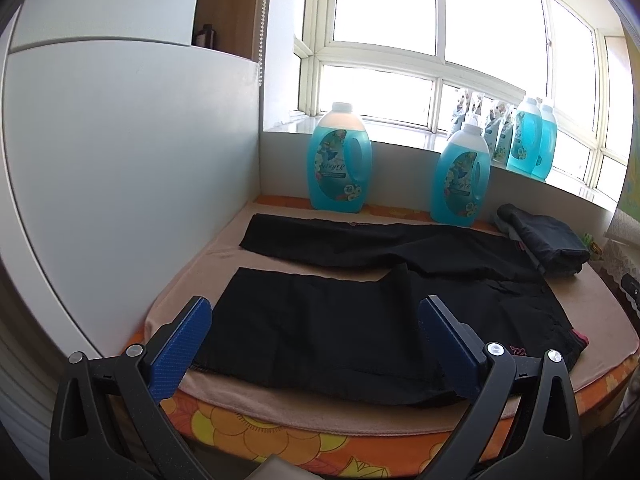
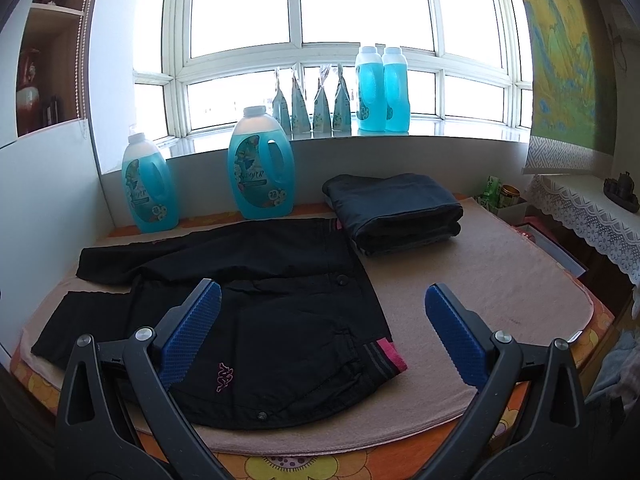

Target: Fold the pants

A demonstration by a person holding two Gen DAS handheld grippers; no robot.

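A pair of black cloth pants (image 2: 248, 312) lies spread out flat on a tan towel (image 2: 480, 280) that covers a desk with an orange and yellow flower cloth (image 1: 280, 436). The two legs point to the left and lie a little apart, and the waist with its pink and grey band (image 2: 384, 356) is on the right side. A small pink logo (image 2: 225, 376) shows near the waist. The left claw (image 1: 316, 320) hangs over the near leg of the pants with its two blue-padded fingers (image 1: 180, 348) wide apart, and it holds nothing. The right claw (image 2: 322, 308) hangs over the waist end, and its blue fingers (image 2: 456, 340) are wide apart too, with nothing between them. One of its fingers is over the pants and the other is over the bare towel. Behind the pants, on the far right part of the towel, sits a folded stack of dark grey clothes (image 2: 396, 212), just beside the far waist corner of the pants. Two big blue bottles with white caps (image 2: 260, 164) stand at the back edge of the desk, close to the far leg. Two more blue bottles (image 2: 382, 88) stand on the white window ledge (image 2: 460, 132), next to a row of small pouches (image 2: 312, 100). A bright window (image 2: 320, 8) is behind them. A white wall panel (image 1: 120, 180) stands on the left side of the desk.
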